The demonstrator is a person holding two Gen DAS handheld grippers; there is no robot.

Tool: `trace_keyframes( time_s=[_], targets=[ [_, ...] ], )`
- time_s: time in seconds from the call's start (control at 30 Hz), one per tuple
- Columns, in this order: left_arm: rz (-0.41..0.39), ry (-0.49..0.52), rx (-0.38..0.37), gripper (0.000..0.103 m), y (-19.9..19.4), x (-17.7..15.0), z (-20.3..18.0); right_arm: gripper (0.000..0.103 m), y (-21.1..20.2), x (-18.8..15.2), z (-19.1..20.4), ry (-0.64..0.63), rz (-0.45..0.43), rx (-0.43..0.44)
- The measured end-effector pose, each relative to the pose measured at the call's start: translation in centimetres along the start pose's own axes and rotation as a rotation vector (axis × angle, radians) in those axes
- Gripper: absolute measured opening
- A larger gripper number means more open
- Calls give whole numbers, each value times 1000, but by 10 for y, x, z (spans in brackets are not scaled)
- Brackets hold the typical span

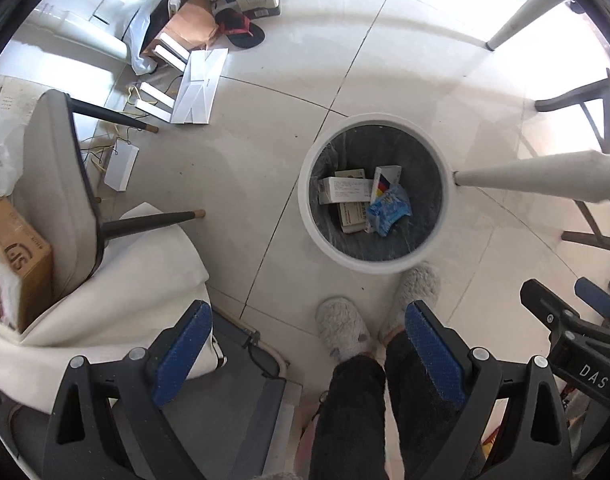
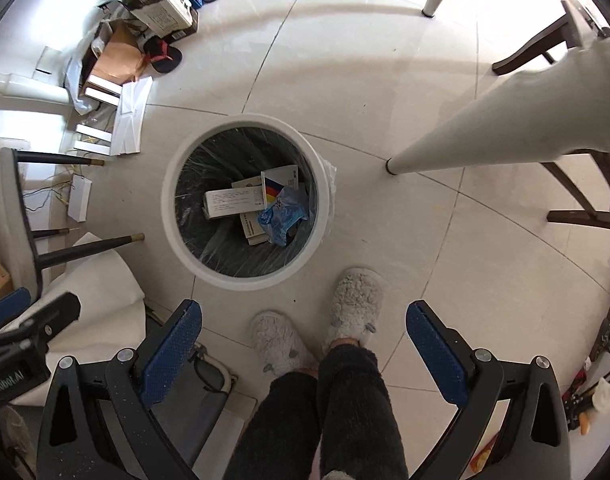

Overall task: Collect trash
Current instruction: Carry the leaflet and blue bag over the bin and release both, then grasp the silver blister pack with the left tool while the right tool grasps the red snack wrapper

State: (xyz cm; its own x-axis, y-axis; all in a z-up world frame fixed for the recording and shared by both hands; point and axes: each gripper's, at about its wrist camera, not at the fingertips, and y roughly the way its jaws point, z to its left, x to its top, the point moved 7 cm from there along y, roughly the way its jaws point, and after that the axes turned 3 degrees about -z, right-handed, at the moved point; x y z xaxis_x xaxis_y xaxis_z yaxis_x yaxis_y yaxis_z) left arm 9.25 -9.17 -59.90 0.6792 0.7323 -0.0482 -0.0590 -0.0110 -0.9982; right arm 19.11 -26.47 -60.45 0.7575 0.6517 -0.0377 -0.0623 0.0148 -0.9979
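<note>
A round white trash bin (image 1: 305,216) with a dark liner stands on the tiled floor; it also shows in the right wrist view (image 2: 173,224). Inside lie several white cartons (image 1: 343,190) (image 2: 233,202) and a crumpled blue wrapper (image 1: 389,208) (image 2: 283,216). My left gripper (image 1: 307,320) is open and empty, held high above the floor just short of the bin. My right gripper (image 2: 304,318) is open and empty too, beside the left one, whose body shows at the left edge of the right wrist view (image 2: 21,340).
The person's slippered feet (image 1: 341,328) (image 2: 357,304) stand just in front of the bin. A white table leg (image 1: 537,174) (image 2: 485,128) touches the bin's right side. A chair (image 1: 61,184) stands left. White boxes and papers (image 1: 197,88), a cardboard box (image 1: 13,256) and dark chair legs (image 2: 585,216) lie around.
</note>
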Motion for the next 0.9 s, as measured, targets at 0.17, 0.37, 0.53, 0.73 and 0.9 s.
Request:
trace_keyframes(
  time_s=[0.17,0.37,0.53,0.73,0.9],
  targets=[
    [-10,0,-22,99,-50,-16,-2,103,-60,-15,5,-13,-12,8],
    [-54,2,-36,99,-118,-34,-1,103,-147,-34,12,-24,-50,14],
    [-98,-6,-48,99,-172,-46,9,103,-218,-46,16,-27,-81,34],
    [-193,-34,-49,102,-238,-38,19,103,-294,-47,28,-39,-94,125],
    [-282,-78,-56,103,-286,3,22,103,-353,-15,28,-20,-125,214]
  ],
)
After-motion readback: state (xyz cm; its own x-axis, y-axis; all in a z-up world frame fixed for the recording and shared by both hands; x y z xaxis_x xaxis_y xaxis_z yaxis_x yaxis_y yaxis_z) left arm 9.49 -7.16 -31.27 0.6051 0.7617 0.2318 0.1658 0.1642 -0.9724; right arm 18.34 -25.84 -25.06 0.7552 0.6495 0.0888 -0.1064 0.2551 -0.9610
